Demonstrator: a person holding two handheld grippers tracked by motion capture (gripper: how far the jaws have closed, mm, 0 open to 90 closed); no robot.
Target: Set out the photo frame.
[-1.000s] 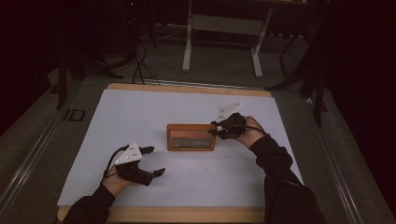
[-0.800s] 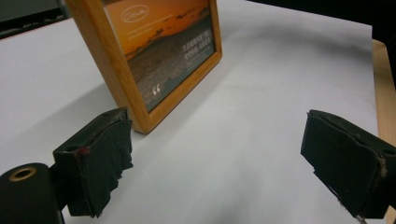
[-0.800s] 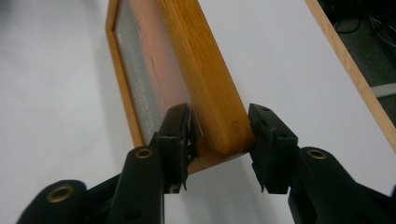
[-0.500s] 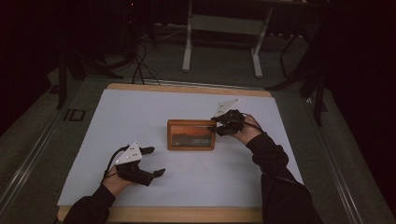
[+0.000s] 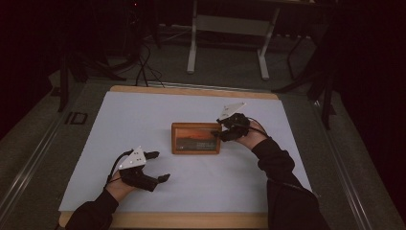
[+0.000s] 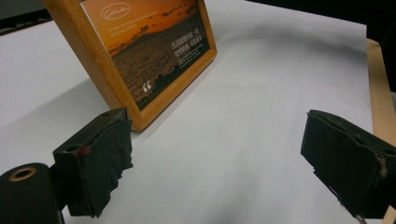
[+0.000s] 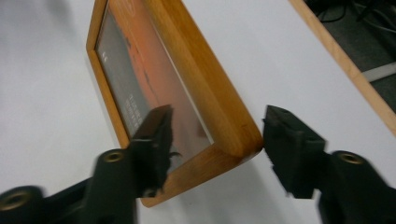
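Right tool letting go of a standing picture frame

The wooden picture frame (image 5: 196,138) stands near the middle of the white worktop (image 5: 143,115), picture side toward the person. The right tool (image 5: 221,134) straddles the frame's right end; its jaws have just been opening and now sit apart, the frame's corner (image 7: 233,140) between them with a gap on the outer side, so nothing is gripped. The left tool (image 5: 161,166) rests on the worktop near the frame, jaws wide and empty. The risk, as I judge it: the frame leans on a narrow base, and a jaw brushing that corner on withdrawal could tip it flat or skew it.
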